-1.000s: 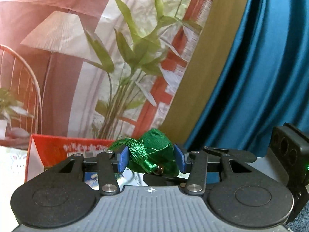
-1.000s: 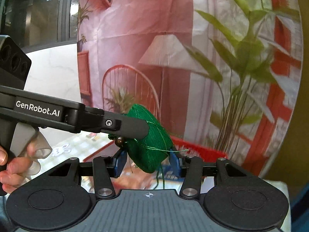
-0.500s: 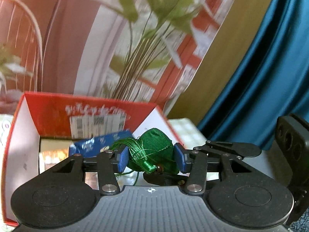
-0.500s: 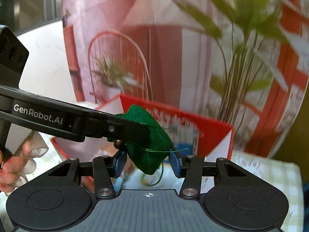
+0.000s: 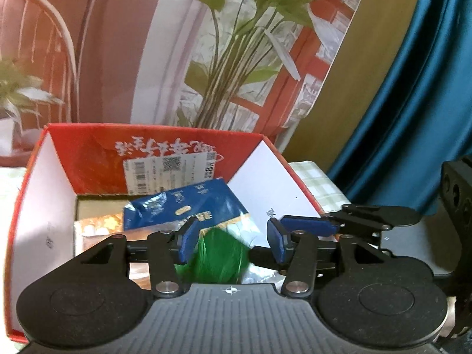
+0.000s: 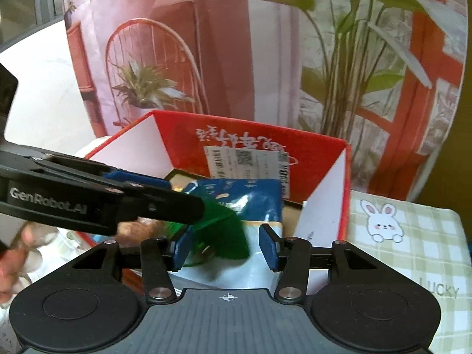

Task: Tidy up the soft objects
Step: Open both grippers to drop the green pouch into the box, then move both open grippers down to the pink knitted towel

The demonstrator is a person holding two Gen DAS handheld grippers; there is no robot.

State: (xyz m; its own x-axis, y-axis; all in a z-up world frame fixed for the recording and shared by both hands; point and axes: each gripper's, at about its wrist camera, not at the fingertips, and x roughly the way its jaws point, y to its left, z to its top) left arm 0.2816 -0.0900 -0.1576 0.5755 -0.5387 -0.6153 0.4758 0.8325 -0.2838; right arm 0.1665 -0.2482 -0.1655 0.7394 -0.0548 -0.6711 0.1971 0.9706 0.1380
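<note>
Jaws of both claws are opening over the red cardboard box (image 5: 97,159). The left gripper (image 5: 231,240) has let go – its blue pads stand clear of the green fabric pouch (image 5: 219,261), which shows as a motion-blurred green mass between and just below its fingers, nearer the left-hand pad. The right gripper (image 6: 224,243) is likewise released: the pouch (image 6: 227,236) sits between its pads, close against the left-hand one and well apart from the other. Ahead of both claws, inside the box, lies a blue foil packet (image 5: 188,203), the pouch directly in front of it. The left gripper's finger reaches across the right wrist view from the left, its tip just above the pouch. To the right of the right claw spreads a green checked cloth (image 6: 413,236) printed with a rabbit.
</note>
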